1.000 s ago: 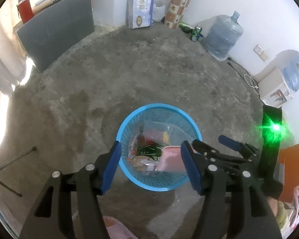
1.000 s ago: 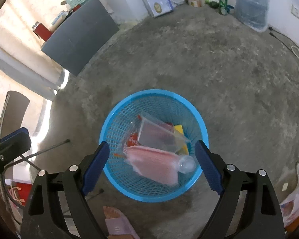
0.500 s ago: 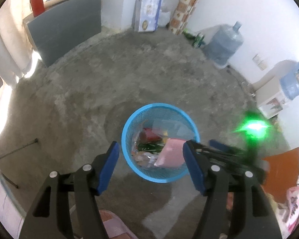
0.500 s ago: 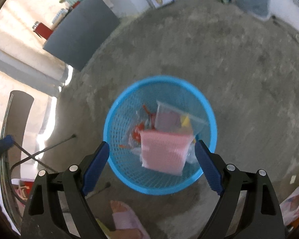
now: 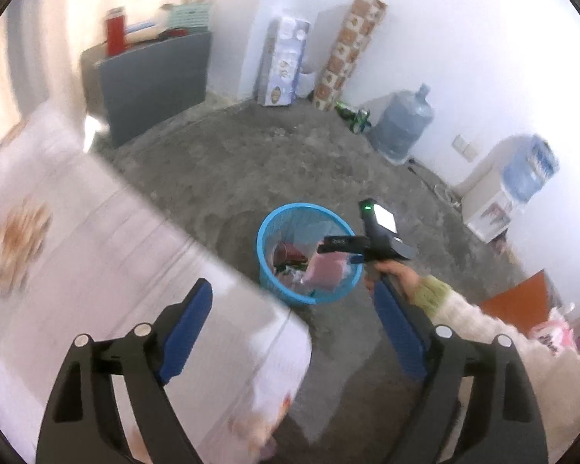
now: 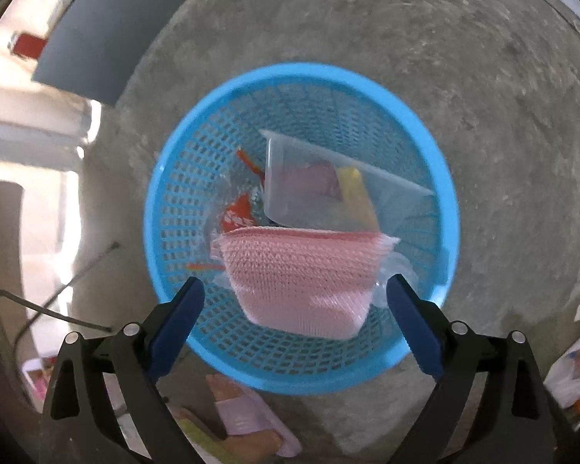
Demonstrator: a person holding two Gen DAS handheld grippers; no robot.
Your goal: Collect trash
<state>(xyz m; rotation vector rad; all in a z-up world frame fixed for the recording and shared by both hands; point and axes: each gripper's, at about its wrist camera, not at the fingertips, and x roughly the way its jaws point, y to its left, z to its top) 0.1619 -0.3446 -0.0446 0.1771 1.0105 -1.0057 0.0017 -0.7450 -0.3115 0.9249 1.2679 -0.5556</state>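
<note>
blue basket (image 6: 166, 178) | holds pink mesh bag (image 6: 301, 282), clear tub (image 6: 328, 189), wrappers

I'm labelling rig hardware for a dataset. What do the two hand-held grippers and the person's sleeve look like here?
Each hand-held gripper, left and right, has black angular arms with silver rivets and blue rectangular finger pads. In the left wrist view, the right one shows a black body with a green light and a white patch. The sleeve is fluffy cream with a green knitted cuff.

A plain home room: bare concrete floor (image 5: 251, 162), water dispenser (image 5: 498, 201), patterned tablecloth (image 5: 77, 251).
</note>
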